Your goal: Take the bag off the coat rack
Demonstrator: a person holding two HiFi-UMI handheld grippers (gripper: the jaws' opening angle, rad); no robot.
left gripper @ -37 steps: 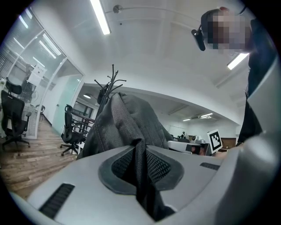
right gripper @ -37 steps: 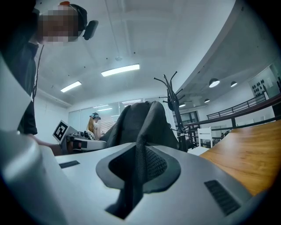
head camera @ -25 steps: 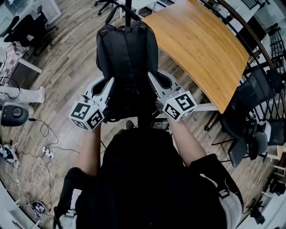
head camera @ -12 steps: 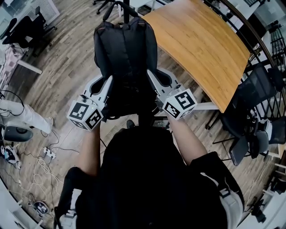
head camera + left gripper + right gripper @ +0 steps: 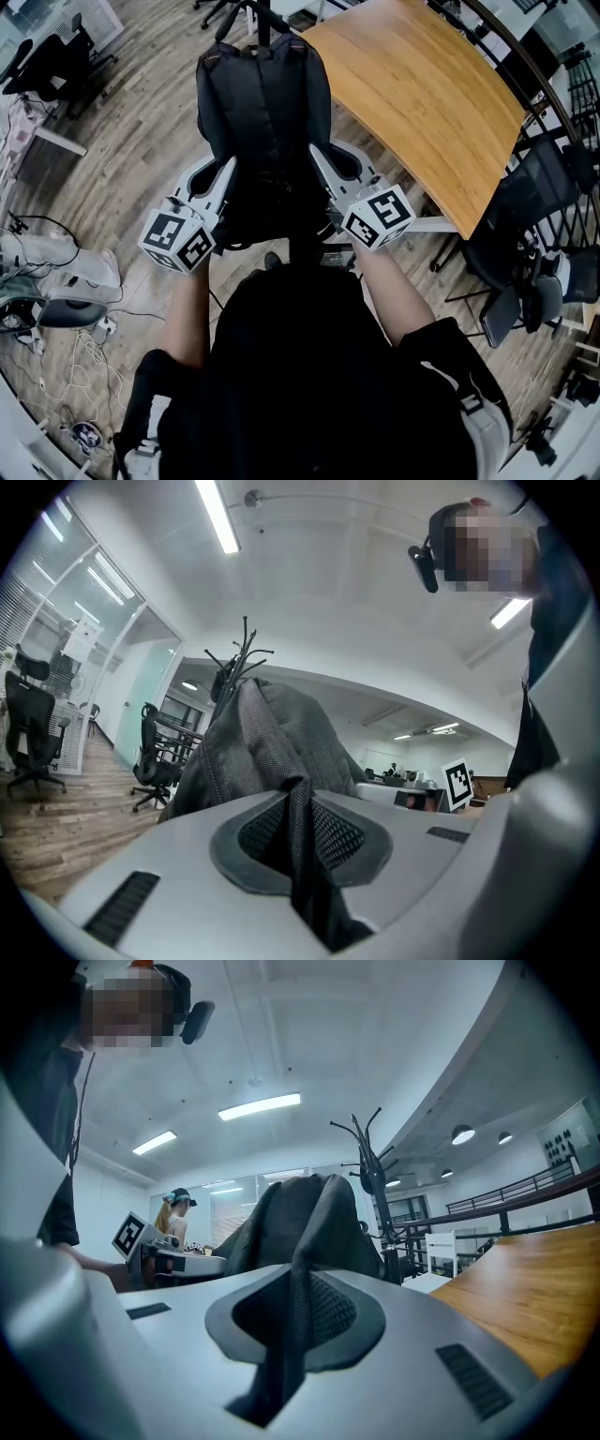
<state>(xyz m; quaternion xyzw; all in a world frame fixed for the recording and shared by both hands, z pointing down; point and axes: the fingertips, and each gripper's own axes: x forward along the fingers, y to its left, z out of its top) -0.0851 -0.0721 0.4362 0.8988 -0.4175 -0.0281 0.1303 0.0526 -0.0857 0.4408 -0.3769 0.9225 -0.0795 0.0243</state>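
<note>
A dark grey backpack [image 5: 264,112] hangs in front of me, its top near the black coat rack [image 5: 265,21]. My left gripper [image 5: 225,178] is shut on the bag's left side and my right gripper [image 5: 317,161] is shut on its right side. In the left gripper view a fold of mesh fabric [image 5: 298,827] is pinched between the jaws, with the backpack [image 5: 272,742] and the coat rack's hooks [image 5: 242,658] beyond. The right gripper view shows the same: a strip of fabric [image 5: 292,1326] clamped in the jaws, the backpack [image 5: 305,1218] ahead and the coat rack [image 5: 367,1162] behind it.
A curved wooden table [image 5: 422,94] stands at the right, with black office chairs [image 5: 534,216] beyond it. Cables and a power strip [image 5: 89,328] lie on the wood floor at the left, beside a person's white shoes [image 5: 70,267]. Another person with a gripper [image 5: 150,1237] is at the left of the right gripper view.
The bag and both grippers have kept almost still, shifting slightly left and up. The white shoes at the left have moved down along the floor.
</note>
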